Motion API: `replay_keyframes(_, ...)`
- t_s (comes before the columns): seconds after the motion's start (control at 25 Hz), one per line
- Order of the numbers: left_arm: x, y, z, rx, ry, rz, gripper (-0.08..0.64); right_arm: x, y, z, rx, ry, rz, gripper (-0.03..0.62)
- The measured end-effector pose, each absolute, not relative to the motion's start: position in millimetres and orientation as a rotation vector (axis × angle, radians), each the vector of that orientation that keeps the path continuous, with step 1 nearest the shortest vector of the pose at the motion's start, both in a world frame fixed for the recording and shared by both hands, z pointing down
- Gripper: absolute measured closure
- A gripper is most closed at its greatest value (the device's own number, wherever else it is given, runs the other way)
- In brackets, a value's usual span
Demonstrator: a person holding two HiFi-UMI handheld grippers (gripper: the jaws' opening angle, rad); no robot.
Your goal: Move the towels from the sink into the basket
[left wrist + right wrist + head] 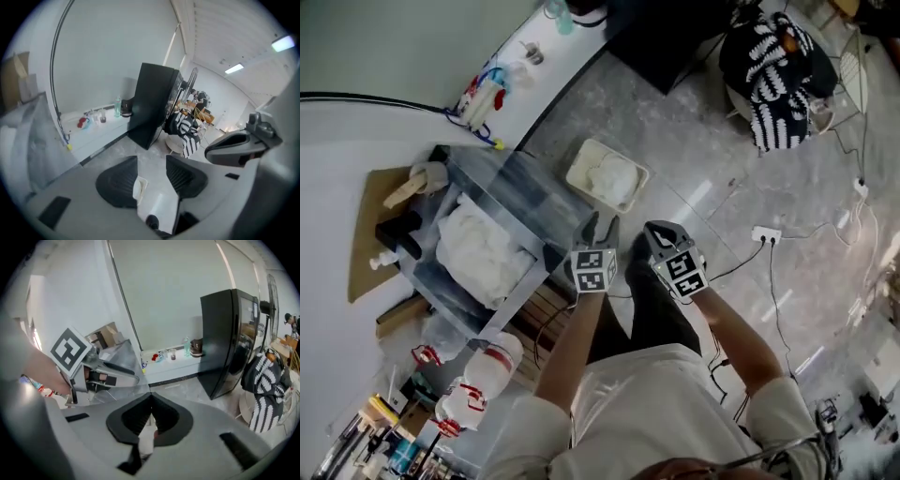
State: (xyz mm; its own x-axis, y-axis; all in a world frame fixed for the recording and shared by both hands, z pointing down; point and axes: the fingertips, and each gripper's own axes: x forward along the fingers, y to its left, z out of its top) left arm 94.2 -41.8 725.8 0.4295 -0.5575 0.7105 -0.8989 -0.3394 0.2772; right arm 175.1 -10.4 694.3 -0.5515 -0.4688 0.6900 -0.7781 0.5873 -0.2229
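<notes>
In the head view a heap of white towels (483, 248) fills the sink (525, 183) at the left. The pale basket (581, 156) stands on the floor beyond it, with a white towel (610, 178) inside. My left gripper (601, 228) hovers beside the sink's right edge, short of the basket. It is open, and its own view (152, 161) shows only the floor and the basket (139, 187) through the gap. Just to its right, my right gripper (662, 234) is shut with nothing held; its tips meet in its own view (151, 403).
A white counter with bottles (487, 89) runs along the wall behind the sink. A black cabinet (152, 110) stands farther back. A striped cloth (773, 66) lies over a seat at the top right. A power strip (766, 233) and cables lie on the floor. Several bottles (478, 375) stand at the lower left.
</notes>
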Motion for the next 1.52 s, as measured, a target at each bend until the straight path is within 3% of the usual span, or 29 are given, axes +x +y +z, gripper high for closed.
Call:
replay_keyframes(0.44, -44, -23, 513, 2.122, -1.538, 0.474, 0.498, 92, -11, 511, 0.92, -2.452, 0.53, 0.597)
replay_keyframes(0.92, -190, 25, 376, 2.186, -1.715, 0.265, 0.535, -17, -3, 386, 0.884, -2.602, 0.292, 0.597)
replay_keyframes(1.2, -242, 36, 364, 2.184, -1.777, 0.22, 0.535, -59, 5, 375, 0.838, -2.611, 0.22, 0.597)
replay_keyframes(1.52, -295, 45, 432, 2.075, -1.776, 0.433, 0.534, -85, 12, 397, 0.826, -2.551, 0.252, 0.597)
